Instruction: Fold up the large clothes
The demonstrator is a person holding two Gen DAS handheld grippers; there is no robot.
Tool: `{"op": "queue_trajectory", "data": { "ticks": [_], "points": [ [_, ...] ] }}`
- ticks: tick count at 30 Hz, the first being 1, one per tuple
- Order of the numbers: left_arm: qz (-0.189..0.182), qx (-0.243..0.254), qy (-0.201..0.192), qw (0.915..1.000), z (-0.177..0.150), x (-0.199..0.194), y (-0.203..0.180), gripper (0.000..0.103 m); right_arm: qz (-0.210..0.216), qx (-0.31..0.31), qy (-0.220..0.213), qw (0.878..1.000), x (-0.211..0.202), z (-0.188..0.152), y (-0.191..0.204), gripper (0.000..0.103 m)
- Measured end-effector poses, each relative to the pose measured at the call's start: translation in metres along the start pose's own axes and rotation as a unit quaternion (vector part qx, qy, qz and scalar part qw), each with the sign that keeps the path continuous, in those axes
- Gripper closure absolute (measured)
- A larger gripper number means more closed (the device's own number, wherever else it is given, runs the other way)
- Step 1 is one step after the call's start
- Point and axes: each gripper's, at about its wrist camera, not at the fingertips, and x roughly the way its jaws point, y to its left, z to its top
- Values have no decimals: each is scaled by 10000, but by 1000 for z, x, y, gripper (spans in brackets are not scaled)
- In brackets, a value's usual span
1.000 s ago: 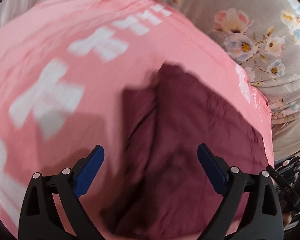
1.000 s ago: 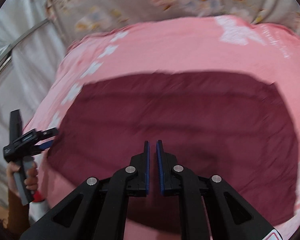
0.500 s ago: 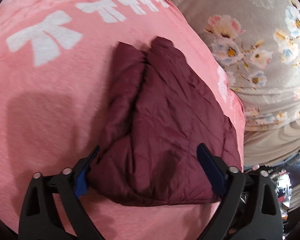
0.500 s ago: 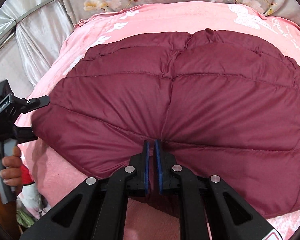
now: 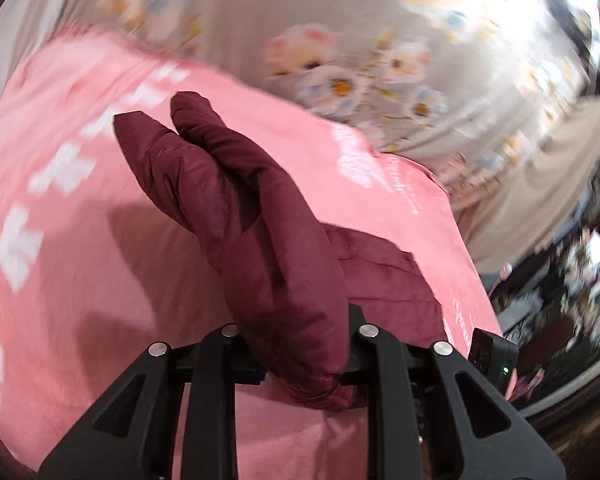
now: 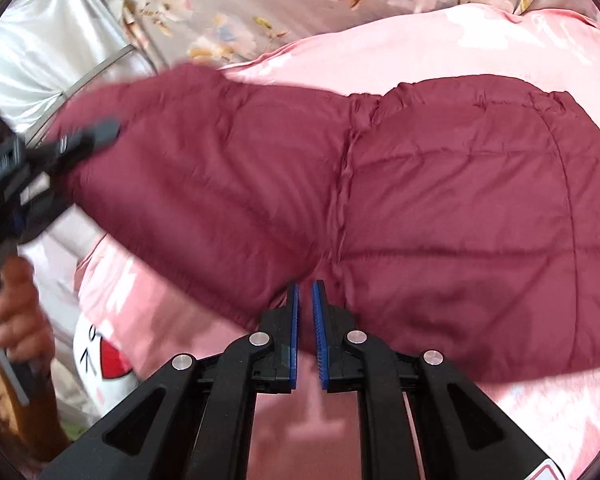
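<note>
Jacket [image 6: 440, 208] fabric, maroon and quilted, lies across the pink blanket [image 6: 520, 40] on the bed, and your left gripper [image 5: 304, 360] has its near left edge. In the left wrist view the fingers are clamped on a thick padded fold, which bulges up between them and hides the blue pads. From there the fold runs away toward the far left, ending in two rounded lobes above the blanket's white bow prints [image 5: 12, 248]. In the right wrist view that same gripper [image 6: 80, 144] shows at the left, blurred, lifting the jacket's left part off the blanket. Your right gripper [image 6: 305, 320] sits at the jacket's near edge with its fingers [image 6: 293, 320] drawn to a narrow gap; nothing is seen between them. Floral sheet [image 6: 260, 8] lies beyond the blanket on the far side.
</note>
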Motion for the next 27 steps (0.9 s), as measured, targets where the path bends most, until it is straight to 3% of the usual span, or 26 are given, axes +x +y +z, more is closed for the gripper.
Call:
{"op": "queue_trajectory", "data": {
  "ticks": [6,10,14,15,16,21,27],
  "points": [
    [-267,783,137,9965,-2,9,-62,84,376,417,242,9981,22,-14,-20,101],
    [-361,1226,373,9911,-14,28,-95,85,1016,854,383,9904,38,-18,-39,103],
    [-579,1577,695,9833,-29,62,-128,85,1287,1046,149,9860,23,-26,-54,103],
    [-653,1628,773,9815,-33,70,-134,86,1220,983,0,9876,11,-29,-56,102],
    [-717,1694,854,9792,-36,81,-143,86,1146,920,-123,9891,2,-31,-57,93],
    [-802,2071,1142,9683,-46,123,-180,86,301,1121,-709,9907,-65,-49,-96,93],
    [-928,2273,1719,9540,-74,178,-206,86,-549,1986,-1199,9712,-123,-63,-157,93]
  ]
}}
